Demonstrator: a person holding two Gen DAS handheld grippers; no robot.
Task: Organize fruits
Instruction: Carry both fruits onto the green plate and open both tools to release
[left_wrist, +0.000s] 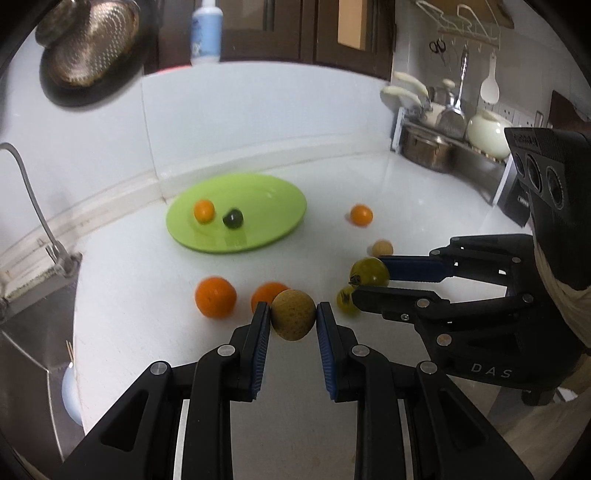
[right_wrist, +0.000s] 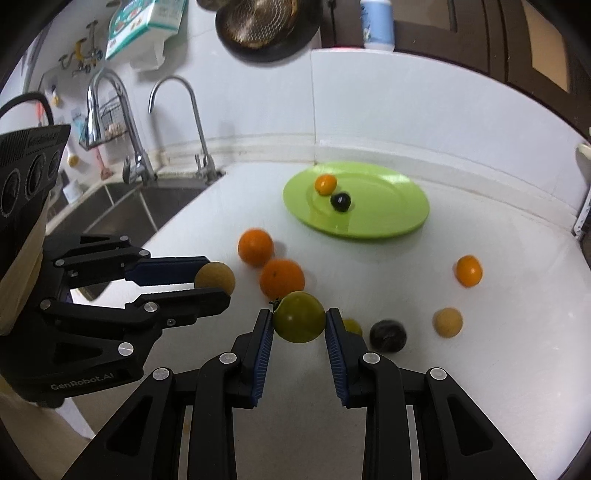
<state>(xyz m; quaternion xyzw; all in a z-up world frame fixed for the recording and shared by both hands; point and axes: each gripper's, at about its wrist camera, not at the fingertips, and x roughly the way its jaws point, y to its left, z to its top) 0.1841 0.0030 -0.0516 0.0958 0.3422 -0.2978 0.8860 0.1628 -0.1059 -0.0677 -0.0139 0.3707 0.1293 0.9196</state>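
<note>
My left gripper (left_wrist: 293, 314) is shut on a tan round fruit (left_wrist: 293, 314), held above the white counter; it also shows in the right wrist view (right_wrist: 215, 277). My right gripper (right_wrist: 299, 323) is shut on a yellow-green tomato (right_wrist: 299, 316), also visible in the left wrist view (left_wrist: 369, 272). A green plate (left_wrist: 266, 192) (right_wrist: 391, 206) holds a small orange fruit (left_wrist: 204, 211) and a dark round fruit (left_wrist: 232, 218). Loose on the counter lie two oranges (right_wrist: 255, 246) (right_wrist: 282, 278), a small orange fruit (right_wrist: 468, 270), a tan fruit (right_wrist: 447, 322), a dark fruit (right_wrist: 388, 335) and a small green tomato (left_wrist: 347, 301).
A steel sink (right_wrist: 122, 206) with two faucets (right_wrist: 192, 122) lies left of the counter. A dish rack with pots (left_wrist: 443, 136) stands at the back right. A colander (left_wrist: 85, 48) hangs on the wall, and a blue-white bottle (left_wrist: 206, 31) stands on the ledge.
</note>
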